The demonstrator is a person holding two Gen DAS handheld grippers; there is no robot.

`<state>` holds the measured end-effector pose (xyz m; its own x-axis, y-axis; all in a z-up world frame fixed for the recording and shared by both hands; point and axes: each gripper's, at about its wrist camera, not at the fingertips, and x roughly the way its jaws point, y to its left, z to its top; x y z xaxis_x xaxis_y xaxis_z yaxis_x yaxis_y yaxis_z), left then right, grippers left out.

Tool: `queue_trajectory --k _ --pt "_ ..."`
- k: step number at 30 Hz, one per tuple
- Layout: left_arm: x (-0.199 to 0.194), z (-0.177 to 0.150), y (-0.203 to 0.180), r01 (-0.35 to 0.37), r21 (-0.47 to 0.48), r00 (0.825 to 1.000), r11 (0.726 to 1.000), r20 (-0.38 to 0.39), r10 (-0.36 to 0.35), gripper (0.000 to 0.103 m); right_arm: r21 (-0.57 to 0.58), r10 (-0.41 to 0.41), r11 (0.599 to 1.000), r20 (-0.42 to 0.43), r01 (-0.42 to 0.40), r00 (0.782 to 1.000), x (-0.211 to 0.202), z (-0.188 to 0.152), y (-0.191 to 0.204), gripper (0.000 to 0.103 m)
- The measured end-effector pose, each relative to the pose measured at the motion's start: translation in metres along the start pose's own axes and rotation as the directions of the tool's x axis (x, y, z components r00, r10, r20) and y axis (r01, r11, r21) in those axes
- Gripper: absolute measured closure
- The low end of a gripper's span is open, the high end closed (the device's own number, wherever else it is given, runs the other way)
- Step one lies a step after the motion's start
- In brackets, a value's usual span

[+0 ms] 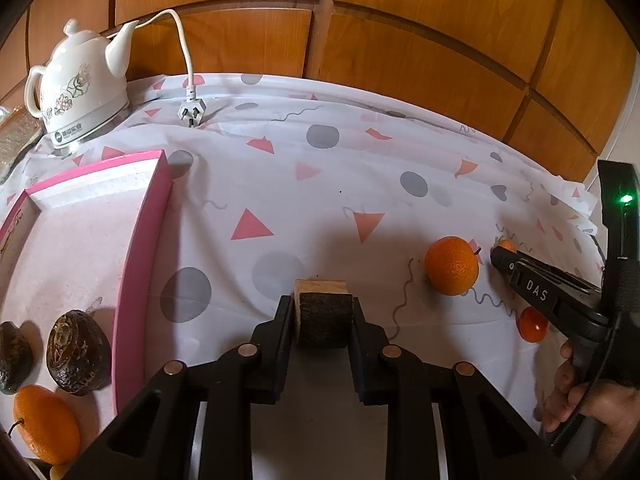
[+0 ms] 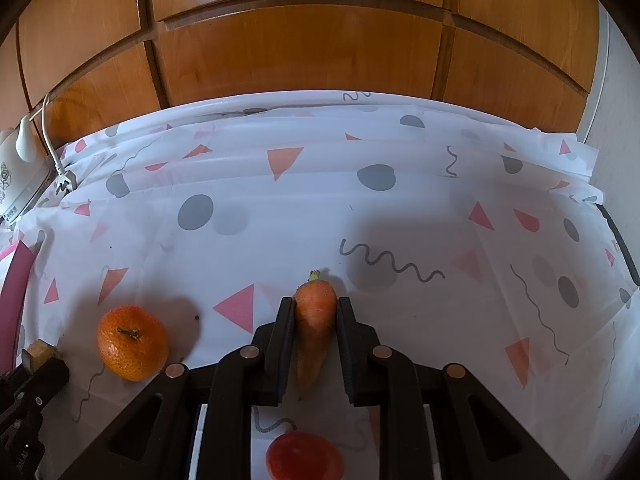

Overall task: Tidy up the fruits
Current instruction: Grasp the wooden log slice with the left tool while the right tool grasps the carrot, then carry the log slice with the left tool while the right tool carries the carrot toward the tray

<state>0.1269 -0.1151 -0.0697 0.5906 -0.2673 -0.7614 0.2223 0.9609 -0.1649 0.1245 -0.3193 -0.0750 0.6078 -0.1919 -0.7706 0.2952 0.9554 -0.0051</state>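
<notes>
My left gripper [image 1: 323,312] is shut on a dark, rough-skinned chunk with a pale cut top [image 1: 323,318], held above the tablecloth. My right gripper [image 2: 316,312] is shut on a carrot [image 2: 315,320], stem end pointing away. In the left wrist view the right gripper [image 1: 498,254] shows at the right edge with a bit of carrot at its tip. An orange [image 1: 452,266] lies on the cloth between the grippers; it also shows in the right wrist view [image 2: 133,343]. A pink tray [image 1: 140,240] at the left holds two dark fruits [image 1: 78,352] and another orange [image 1: 46,424].
A red tomato [image 2: 305,456] lies under my right gripper and shows in the left wrist view [image 1: 532,324]. A white teapot kettle [image 1: 80,88] with a loose cord and plug [image 1: 192,112] stands at the back left. Wooden panels back the table.
</notes>
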Motion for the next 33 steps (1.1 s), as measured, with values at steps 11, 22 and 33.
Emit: queue_trajectory --k 11,22,33 --pt "-0.012 -0.004 -0.006 -0.008 0.03 1.0 1.0 0.019 0.007 0.078 0.003 0.004 1.0 0.008 -0.004 1.0 -0.001 -0.001 0.0 0.082" --pt "-0.055 0.003 -0.005 0.016 0.048 0.996 0.999 0.086 -0.02 0.078 0.005 0.008 1.0 0.005 -0.008 1.0 -0.002 0.001 -0.002 0.083" --pt "-0.079 0.002 0.011 0.013 0.027 0.993 1.0 0.121 -0.016 0.078 -0.038 0.044 0.998 0.034 -0.042 0.998 -0.021 -0.001 0.011 0.083"
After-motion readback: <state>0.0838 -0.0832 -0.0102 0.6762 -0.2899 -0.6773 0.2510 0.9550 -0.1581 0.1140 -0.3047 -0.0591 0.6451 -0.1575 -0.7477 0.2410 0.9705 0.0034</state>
